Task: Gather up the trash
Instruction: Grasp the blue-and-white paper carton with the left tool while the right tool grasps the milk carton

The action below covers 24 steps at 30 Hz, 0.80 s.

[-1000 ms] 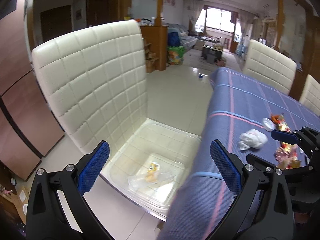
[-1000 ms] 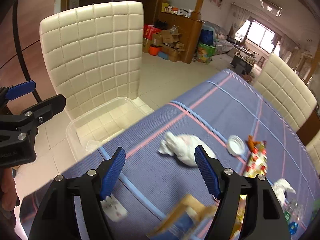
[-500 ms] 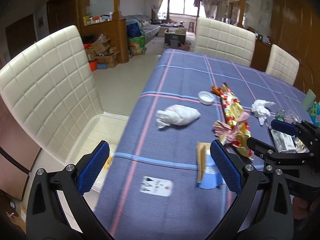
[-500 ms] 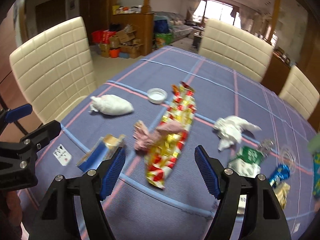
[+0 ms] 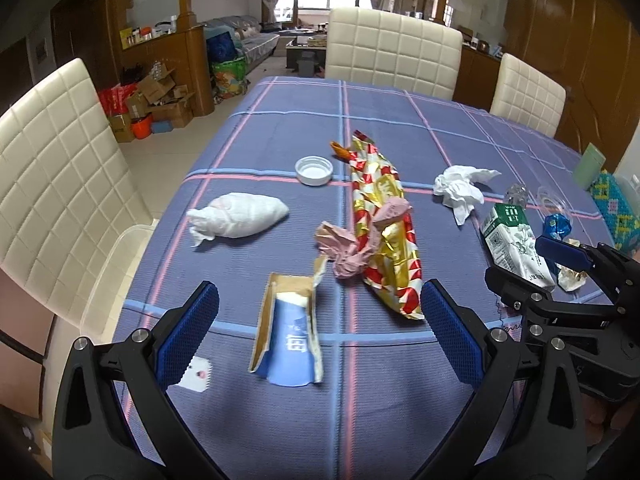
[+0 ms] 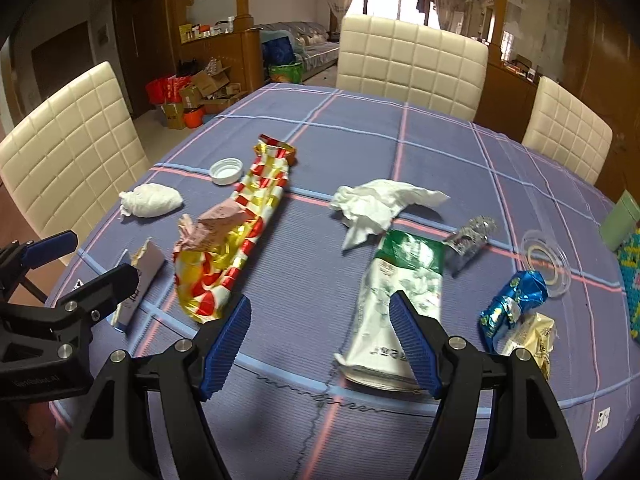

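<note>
Trash lies on the blue checked tablecloth. My left gripper is open and empty, with a torn blue and brown carton between its fingers. Beyond it are a crumpled pink paper, a red and gold wrapper, a white wad, a white cap and a tissue. My right gripper is open and empty just left of a flattened green and white milk carton. The tissue, a blue wrapper and the red and gold wrapper lie nearby.
A clear plastic bin sits on the cream chair at the table's left edge. Two more cream chairs stand at the far side. A clear lid and a green cup are at the right.
Both grippers swung right, from facing the chair and bin to facing the table with the trash. Both stayed open and empty.
</note>
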Each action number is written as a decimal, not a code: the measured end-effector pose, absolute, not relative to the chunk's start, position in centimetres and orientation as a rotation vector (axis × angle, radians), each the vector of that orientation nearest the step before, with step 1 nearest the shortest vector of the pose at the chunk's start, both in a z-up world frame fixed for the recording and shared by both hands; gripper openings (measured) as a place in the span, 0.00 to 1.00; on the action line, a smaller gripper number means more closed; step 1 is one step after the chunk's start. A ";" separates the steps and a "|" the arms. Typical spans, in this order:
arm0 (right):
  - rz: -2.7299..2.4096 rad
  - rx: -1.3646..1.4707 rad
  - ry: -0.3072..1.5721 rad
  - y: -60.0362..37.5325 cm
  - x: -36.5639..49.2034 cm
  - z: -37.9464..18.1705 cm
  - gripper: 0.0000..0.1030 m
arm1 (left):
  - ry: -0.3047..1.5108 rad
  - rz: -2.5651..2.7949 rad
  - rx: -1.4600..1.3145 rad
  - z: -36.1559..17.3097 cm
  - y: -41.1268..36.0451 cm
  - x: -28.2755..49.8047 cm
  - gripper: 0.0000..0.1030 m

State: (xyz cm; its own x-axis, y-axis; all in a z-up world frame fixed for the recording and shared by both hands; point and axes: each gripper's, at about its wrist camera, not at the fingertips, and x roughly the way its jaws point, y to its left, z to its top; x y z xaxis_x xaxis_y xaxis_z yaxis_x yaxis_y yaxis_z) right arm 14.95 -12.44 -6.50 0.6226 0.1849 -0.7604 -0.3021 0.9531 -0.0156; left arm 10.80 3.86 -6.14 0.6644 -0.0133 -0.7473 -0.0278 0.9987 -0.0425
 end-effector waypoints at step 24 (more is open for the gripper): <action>0.142 -0.075 0.965 -17.6 17.1 -11.2 0.71 | 0.943 0.057 -0.090 -9.3 5.2 13.1 0.96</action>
State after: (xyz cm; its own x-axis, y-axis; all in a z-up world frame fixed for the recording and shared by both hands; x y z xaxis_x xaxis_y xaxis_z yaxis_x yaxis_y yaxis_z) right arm 17.11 -17.58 -11.16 0.5611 0.0870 -0.8231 -0.1541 0.9881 -0.0006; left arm 13.08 5.17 -9.31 0.5866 0.0099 -0.8098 -0.0885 0.9947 -0.0519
